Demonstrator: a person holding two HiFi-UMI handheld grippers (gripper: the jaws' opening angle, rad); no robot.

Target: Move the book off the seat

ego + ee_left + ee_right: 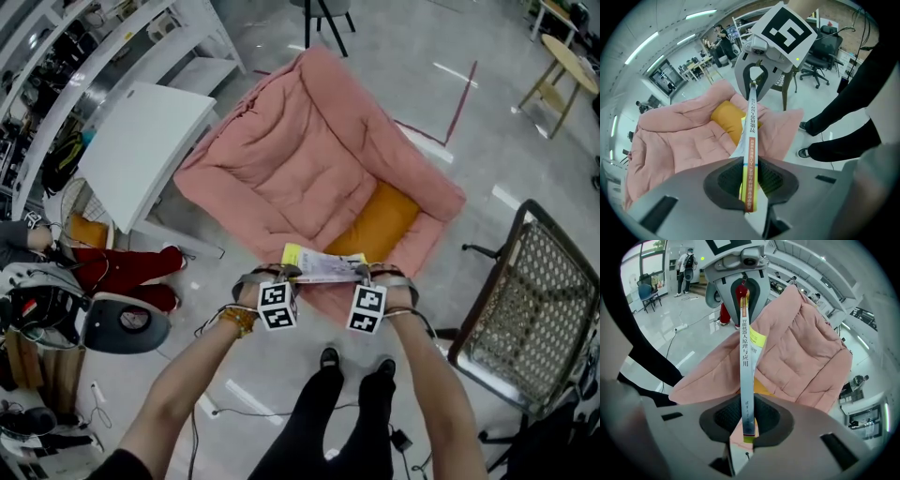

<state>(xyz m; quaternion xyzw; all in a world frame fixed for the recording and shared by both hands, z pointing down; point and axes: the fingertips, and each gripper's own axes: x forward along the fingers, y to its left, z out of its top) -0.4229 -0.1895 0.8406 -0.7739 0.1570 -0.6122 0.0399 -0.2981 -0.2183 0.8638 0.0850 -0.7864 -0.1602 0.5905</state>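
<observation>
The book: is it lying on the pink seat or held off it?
Held up: left gripper and right gripper each clamp one end of the book, above the pink seat's front edge.

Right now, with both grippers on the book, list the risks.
The left gripper and right gripper each pinch only one end of the thin book; twisting or pulling apart could slip it free. It hangs over the front edge of the pink seat, so a drop may land it back there.
</observation>
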